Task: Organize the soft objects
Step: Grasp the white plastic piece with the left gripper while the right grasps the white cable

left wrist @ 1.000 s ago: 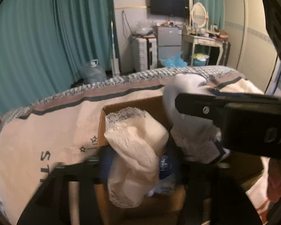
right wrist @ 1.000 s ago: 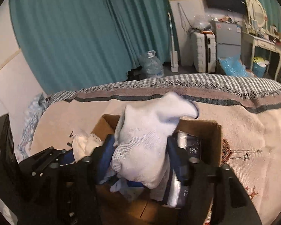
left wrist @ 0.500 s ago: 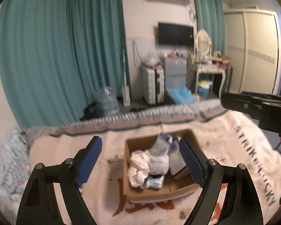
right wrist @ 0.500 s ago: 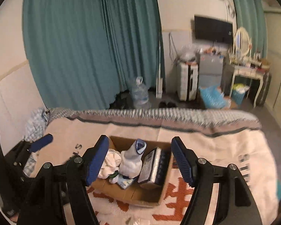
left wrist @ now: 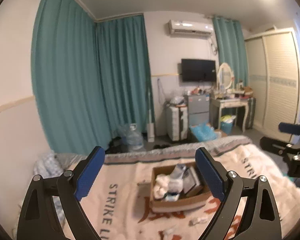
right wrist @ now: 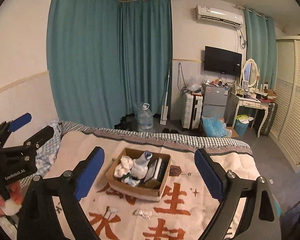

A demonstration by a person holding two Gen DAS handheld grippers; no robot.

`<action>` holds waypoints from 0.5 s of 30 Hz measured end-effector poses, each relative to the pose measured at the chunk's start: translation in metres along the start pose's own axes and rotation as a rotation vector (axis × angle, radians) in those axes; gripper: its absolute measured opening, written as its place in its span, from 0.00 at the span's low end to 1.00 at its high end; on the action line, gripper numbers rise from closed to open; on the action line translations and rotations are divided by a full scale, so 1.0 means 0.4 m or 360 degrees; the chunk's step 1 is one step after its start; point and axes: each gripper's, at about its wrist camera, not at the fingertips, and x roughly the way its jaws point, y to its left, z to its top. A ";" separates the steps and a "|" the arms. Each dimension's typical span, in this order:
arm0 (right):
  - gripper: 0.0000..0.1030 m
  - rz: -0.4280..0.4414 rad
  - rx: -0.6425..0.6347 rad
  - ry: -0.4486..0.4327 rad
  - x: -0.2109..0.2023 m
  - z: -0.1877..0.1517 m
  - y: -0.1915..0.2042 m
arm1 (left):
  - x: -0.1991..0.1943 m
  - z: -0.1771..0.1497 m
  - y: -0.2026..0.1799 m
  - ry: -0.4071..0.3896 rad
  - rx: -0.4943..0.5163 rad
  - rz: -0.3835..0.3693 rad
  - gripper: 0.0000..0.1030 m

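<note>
Between the blue pads of the right hand-held gripper [right wrist: 149, 174], spread wide and holding nothing, the box [right wrist: 138, 171] shows on the blanket [right wrist: 226, 166] at about 12 o'clock, well apart from the fingertips. That height and distance read as a pulled-back pose, probably so the whole bed can be looked over before the next pick. The left hand-held gripper [left wrist: 150, 175] is equally wide open and empty, raised above the bed with the same box at roughly 1 o'clock between its pads. Inside the box, a cream cloth [right wrist: 123, 165] is bunched at the 9 o'clock side, a white sock [right wrist: 141, 166] stands up in the middle with its blue-trimmed cuff uppermost, and a dark book-like pack [right wrist: 155, 170] leans on edge along the 3 o'clock wall; standing the pack upright seems meant to leave room for the soft things. Smaller pale items lie under the sock, too jumbled to name. Outside the box, toward 6 o'clock, a small white scrap [right wrist: 143, 213] lies loose on the blanket, with another white bit [right wrist: 112, 210] at 7 o'clock. By my judgement these are what remains to be gathered, and being limp and flat they will need a low pinch into the blanket.
</note>
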 end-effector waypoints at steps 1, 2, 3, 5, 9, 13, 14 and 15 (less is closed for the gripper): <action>0.89 0.0006 -0.0004 0.0006 -0.003 -0.014 0.000 | 0.003 -0.017 -0.002 0.0024 0.0015 0.0025 0.91; 0.89 0.0014 -0.0006 0.0018 0.000 -0.031 0.002 | 0.010 -0.035 -0.006 0.0050 0.0026 0.0029 0.91; 0.89 0.0022 -0.0006 0.0035 0.005 -0.052 0.003 | 0.025 -0.061 -0.006 0.0091 0.0027 0.0035 0.91; 0.89 0.0049 0.0000 0.0072 0.035 -0.099 0.002 | 0.040 -0.112 -0.002 0.0130 0.0019 0.0026 0.90; 0.89 0.0057 -0.0012 0.0161 0.130 -0.202 0.007 | 0.109 -0.220 -0.009 0.0228 0.0010 0.0044 0.91; 0.89 0.0094 0.0025 0.0301 0.253 -0.308 -0.002 | 0.196 -0.334 -0.023 0.0355 -0.0036 0.0039 0.90; 0.89 0.0099 0.0035 0.0331 0.279 -0.328 -0.006 | 0.223 -0.365 -0.028 0.0393 -0.0046 0.0038 0.90; 0.89 0.0104 0.0043 0.0376 0.321 -0.360 -0.006 | 0.240 -0.388 -0.032 0.0418 -0.0048 0.0040 0.90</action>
